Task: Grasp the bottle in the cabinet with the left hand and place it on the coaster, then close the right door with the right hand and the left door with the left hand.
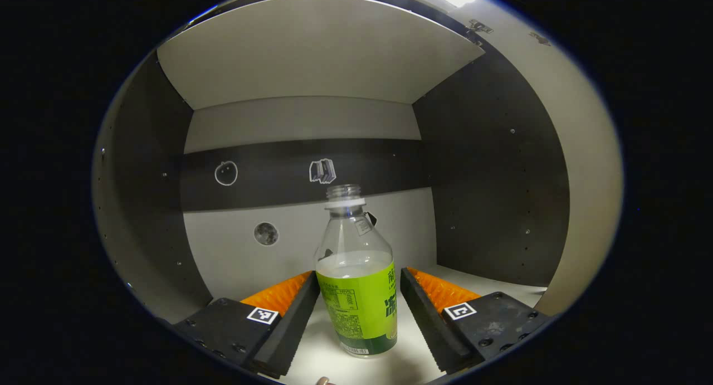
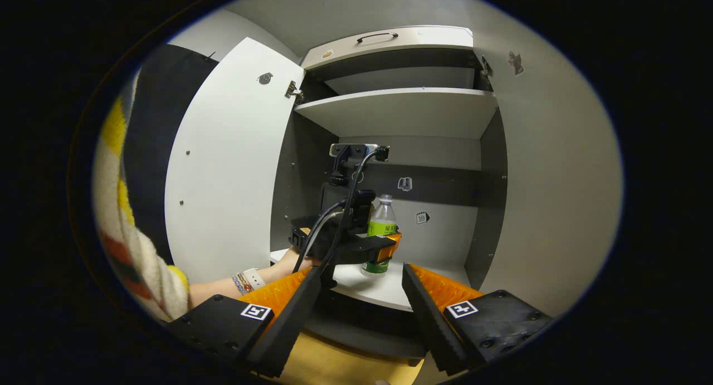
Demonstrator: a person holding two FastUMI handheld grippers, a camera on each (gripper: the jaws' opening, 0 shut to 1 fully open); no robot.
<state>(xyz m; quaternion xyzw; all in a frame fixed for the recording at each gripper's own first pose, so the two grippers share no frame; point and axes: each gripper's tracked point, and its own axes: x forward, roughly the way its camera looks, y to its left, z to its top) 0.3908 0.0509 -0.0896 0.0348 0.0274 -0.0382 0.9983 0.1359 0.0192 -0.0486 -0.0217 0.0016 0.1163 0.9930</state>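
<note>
In the left gripper view the left gripper (image 1: 359, 301) is reaching into the cabinet with its two fingers spread apart, one on each side of the bottle (image 1: 356, 279); the left finger (image 1: 289, 323) is sitting right at the bottle's label and the right finger (image 1: 426, 318) is standing a little off it, so whether either is pressing on the bottle cannot be told. The bottle is standing upright and uncapped on the pale lower shelf (image 1: 317, 351), its lower half wrapped in a green label, with clear liquid showing up to the top of the label. Behind it the back wall (image 1: 289, 240) is carrying a dark band and a few small stickers, and an upper shelf (image 1: 312, 56) is spanning the compartment overhead. In the right gripper view the right gripper (image 2: 359, 304) is hovering outside the cabinet, wide open and holding nothing. Beyond it a hand (image 2: 287, 259) with a beaded wrist and a striped sleeve (image 2: 145, 262) is holding the left gripper (image 2: 384, 248) in against the bottle (image 2: 381, 232) on the shelf. The left door (image 2: 228, 156) is standing open at the left side, and the right door (image 2: 557, 167) is swinging wide at the right.
</note>
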